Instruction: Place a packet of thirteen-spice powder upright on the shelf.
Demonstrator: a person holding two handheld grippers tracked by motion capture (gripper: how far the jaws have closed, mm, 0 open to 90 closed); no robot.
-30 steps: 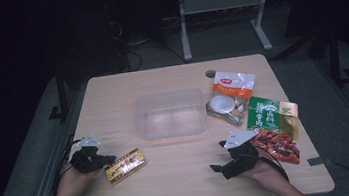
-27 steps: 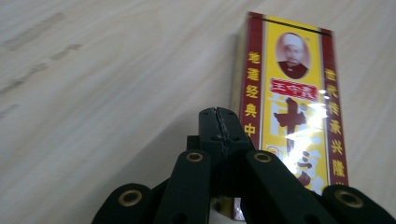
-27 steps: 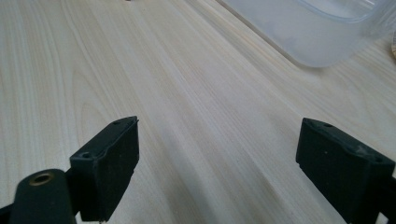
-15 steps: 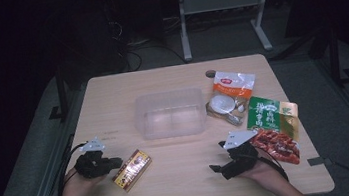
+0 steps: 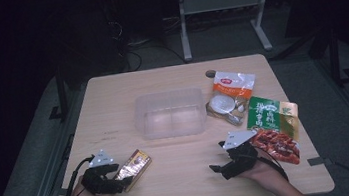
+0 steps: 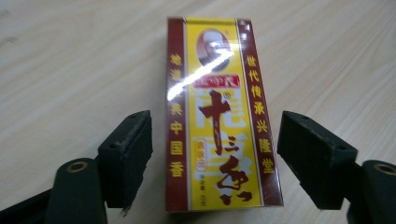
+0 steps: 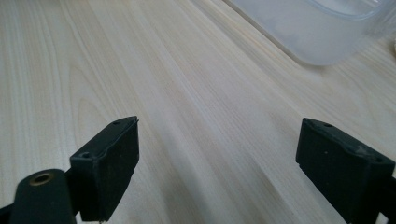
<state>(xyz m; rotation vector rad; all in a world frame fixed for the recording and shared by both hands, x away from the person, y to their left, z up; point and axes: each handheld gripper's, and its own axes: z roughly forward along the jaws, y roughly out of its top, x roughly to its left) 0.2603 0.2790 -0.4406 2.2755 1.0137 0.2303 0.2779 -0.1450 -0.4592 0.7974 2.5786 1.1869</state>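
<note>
Glossy wrap, matt claws, pale wood grain

The seasoning box (image 6: 222, 116) wears a shiny film that throws a white glare across its red and yellow print. The left claw (image 6: 215, 158) and right claw (image 7: 219, 172) have matt black, slightly rough pads. The tabletop (image 7: 187, 93) looks like smooth, light wood-grain laminate. The container (image 5: 169, 113) is frosted translucent plastic; the snack packets (image 5: 272, 131) are glossy plastic foil.
</note>
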